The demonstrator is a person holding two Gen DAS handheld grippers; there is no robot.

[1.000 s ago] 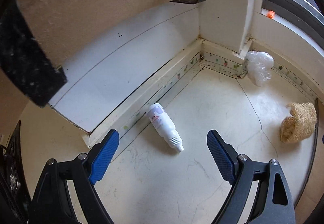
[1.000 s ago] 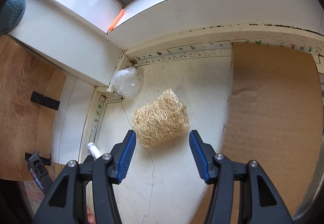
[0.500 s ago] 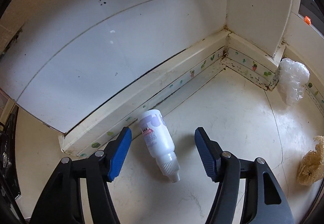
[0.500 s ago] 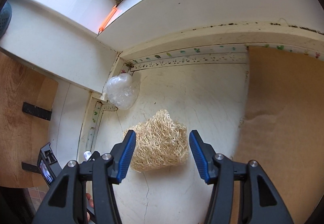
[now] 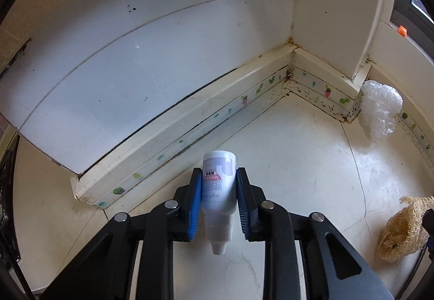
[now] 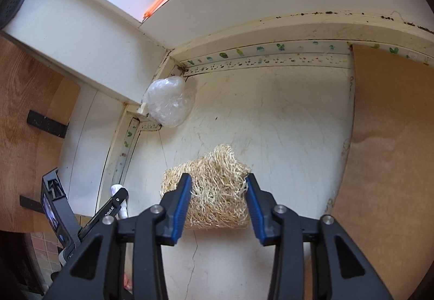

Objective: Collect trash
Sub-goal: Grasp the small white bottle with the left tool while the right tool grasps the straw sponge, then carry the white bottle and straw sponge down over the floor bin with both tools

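Note:
My left gripper is shut on a small white bottle with a purple label; its nozzle points back toward the camera. My right gripper is closed in around a tan loofah scrubber, with both blue pads touching its sides. The loofah also shows at the right edge of the left wrist view. A crumpled clear plastic bag lies by the wall corner; it also shows in the right wrist view. The left gripper shows at the lower left of the right wrist view.
The cream floor meets a raised white step and a skirting with cactus stickers. A brown cardboard sheet covers the floor at the right. A wooden panel stands at the left.
My left gripper moved in and closed on the bottle. My right gripper moved forward and narrowed onto the loofah.

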